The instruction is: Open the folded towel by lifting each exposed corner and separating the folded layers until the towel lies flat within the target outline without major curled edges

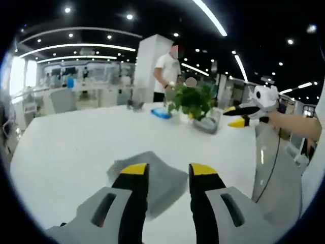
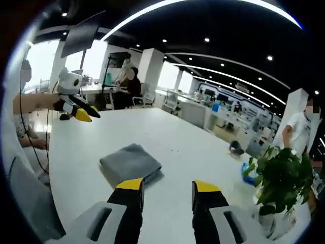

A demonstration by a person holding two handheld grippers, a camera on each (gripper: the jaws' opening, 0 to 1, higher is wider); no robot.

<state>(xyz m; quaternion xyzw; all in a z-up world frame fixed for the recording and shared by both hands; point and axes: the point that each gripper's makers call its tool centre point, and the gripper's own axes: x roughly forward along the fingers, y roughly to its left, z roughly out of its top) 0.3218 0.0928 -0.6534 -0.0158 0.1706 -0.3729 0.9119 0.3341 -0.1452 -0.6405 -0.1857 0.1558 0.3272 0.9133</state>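
We see the folded grey cloth towel (image 1: 152, 180) bottom centre, untouched; both black yellow-tipped grippers, left (image 1: 169, 170) and right (image 2: 167, 185), hover agape, likely approaching its corners.

You are working in a large open-plan office or showroom-style hall: a dark ceiling (image 2: 244, 30) carries long curved light strips (image 2: 167, 7) and small round spotlights, and thick white columns (image 1: 150, 66) rise from the floor. Behind your big white table (image 1: 71, 147), rows of white desks (image 2: 228, 119) with chairs (image 1: 63, 99) run off into the distance, and people stand or sit at them, one in a white shirt (image 1: 166, 71) close by. A potted green plant (image 1: 193, 99) sits on the table, and bright windows (image 2: 45, 61) line one side.
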